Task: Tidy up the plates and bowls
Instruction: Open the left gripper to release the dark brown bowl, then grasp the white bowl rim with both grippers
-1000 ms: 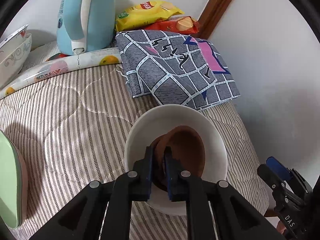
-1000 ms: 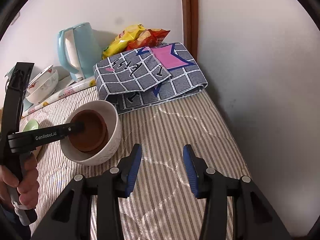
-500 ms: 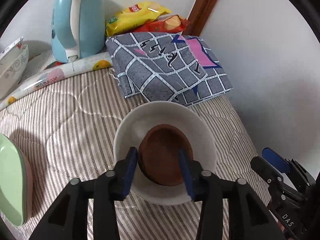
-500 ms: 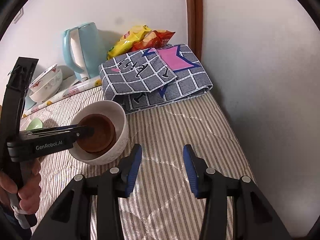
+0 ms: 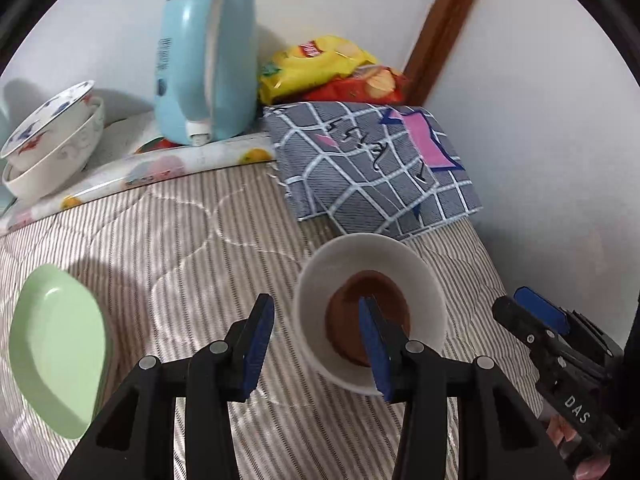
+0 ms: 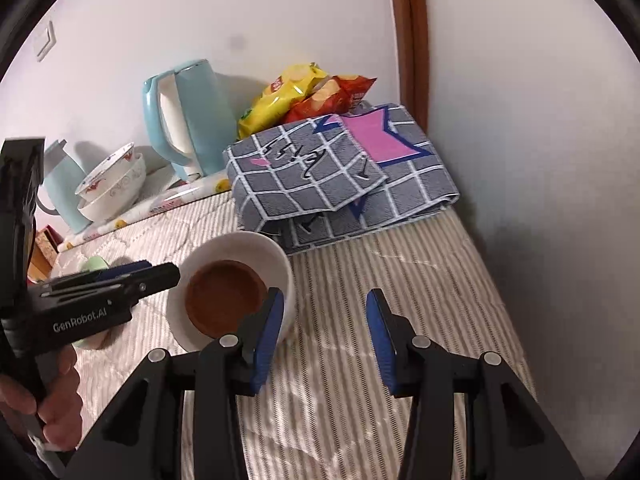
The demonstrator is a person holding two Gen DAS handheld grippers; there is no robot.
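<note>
On striped bedding, brown bowl [image 5: 370,312] nested inside white bowl [image 5: 370,308] at 3 o'clock of green plate [image 5: 56,346]; left claw [image 5: 316,344] and right claw [image 6: 324,340] both spread, empty.

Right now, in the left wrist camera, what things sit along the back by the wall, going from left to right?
Stacked patterned bowls → blue kettle → yellow chip bag → red chip bag → brown wooden door frame.
</note>
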